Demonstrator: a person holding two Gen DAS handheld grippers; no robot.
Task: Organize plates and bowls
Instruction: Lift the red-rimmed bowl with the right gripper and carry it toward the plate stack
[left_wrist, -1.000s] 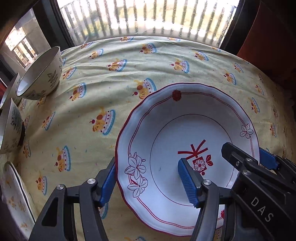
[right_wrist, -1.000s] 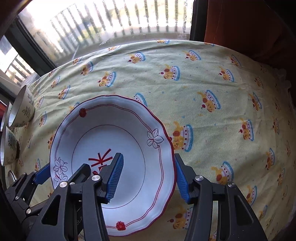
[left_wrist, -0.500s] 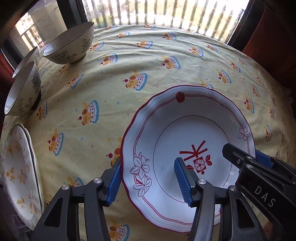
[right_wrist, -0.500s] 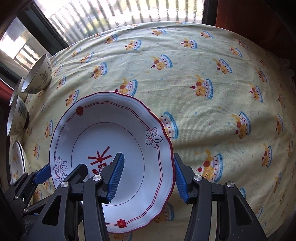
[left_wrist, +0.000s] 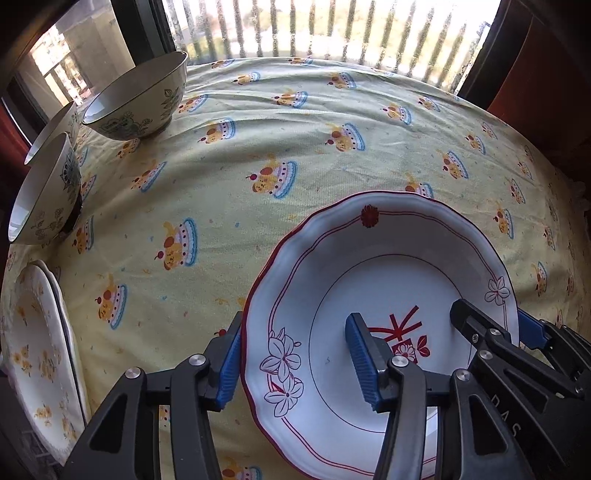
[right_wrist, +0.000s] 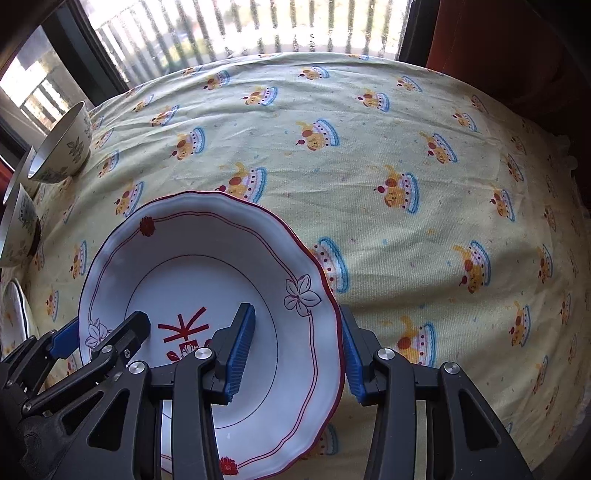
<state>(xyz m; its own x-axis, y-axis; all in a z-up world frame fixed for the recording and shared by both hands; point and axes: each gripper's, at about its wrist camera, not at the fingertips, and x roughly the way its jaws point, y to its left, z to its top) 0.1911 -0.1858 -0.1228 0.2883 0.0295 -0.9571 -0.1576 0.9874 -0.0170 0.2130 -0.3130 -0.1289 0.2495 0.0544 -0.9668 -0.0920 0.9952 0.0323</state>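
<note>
I have both tools straddling opposite edges of the white plate (left_wrist: 373, 302), the one with the scalloped red rim and flower prints, which sits over the yellow cake-print cloth on the surface (left_wrist: 295, 147).

My left tool (left_wrist: 295, 363) has its outer blue pad right against the plate's left rim, while the inner pad (left_wrist: 360, 363) stands over the plate's well, near the red motif. Its jaws have just been closing with the rim between them, and they sit part-way open; I cannot tell whether both pads press on it.

My right tool (right_wrist: 297, 350) takes the plate's right edge the same way: one pad just outside the rim, the other over the well. Its jaws have also just been closing around the rim, part-way open; a firm grip I cannot confirm.

Three floral bowls (left_wrist: 136, 99) stand at the far left of the surface, and a stack of pale flowered plates (left_wrist: 37, 343) lies at the near left edge.
</note>
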